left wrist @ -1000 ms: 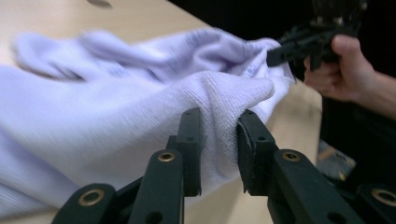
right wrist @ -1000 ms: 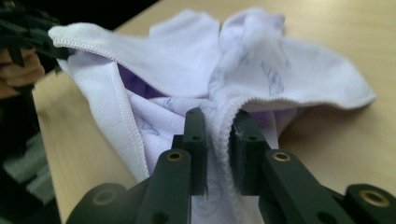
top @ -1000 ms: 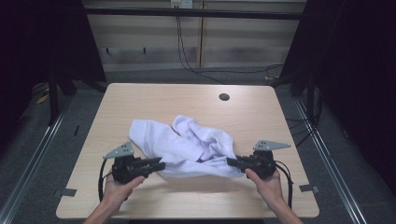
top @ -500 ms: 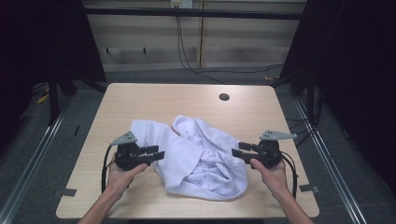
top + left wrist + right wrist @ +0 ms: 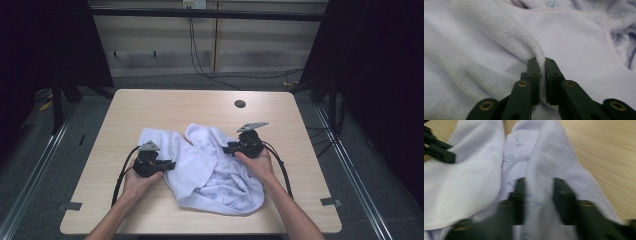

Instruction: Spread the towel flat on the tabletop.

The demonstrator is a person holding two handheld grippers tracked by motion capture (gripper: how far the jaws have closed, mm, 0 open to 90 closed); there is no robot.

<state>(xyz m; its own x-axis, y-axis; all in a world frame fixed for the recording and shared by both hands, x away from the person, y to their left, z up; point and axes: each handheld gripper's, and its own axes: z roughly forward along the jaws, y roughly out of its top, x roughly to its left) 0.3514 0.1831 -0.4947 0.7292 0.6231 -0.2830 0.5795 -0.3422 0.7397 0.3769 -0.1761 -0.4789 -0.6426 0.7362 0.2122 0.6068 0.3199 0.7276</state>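
- towel (image 5: 210, 170) sits crumpled in the middle of the wooden table (image 5: 165, 107) in the high view, white with faint blue print, bunched into a heap between both hands. nothing flat or squared yet, so the folding job looks barely begun.
- same view: left gripper (image 5: 169, 164) noses into the towel's left flank, right gripper (image 5: 227, 149) bites into the upper right lobe. a small dark disc (image 5: 240, 104) lies well apart near the far edge, no part of this.
- left gripper view: jaws have just been closing and now stand nearly together, a ridge of towel (image 5: 499, 45) pinched up between the pads. that's a firm grab on a fold, with the stitched hem running just beyond.
- right gripper view: blurred, jaws have just been closing too, and a band of towel (image 5: 544, 160) runs up between them. the pads appear to press its sides, so i judge it gripped, though the blur leaves some doubt. the left gripper's black jaw tip (image 5: 439, 150) peeks in top left.
- what's left, by my reckoning: pull the cloth open, lay it flat, then fold. nearly all of it.
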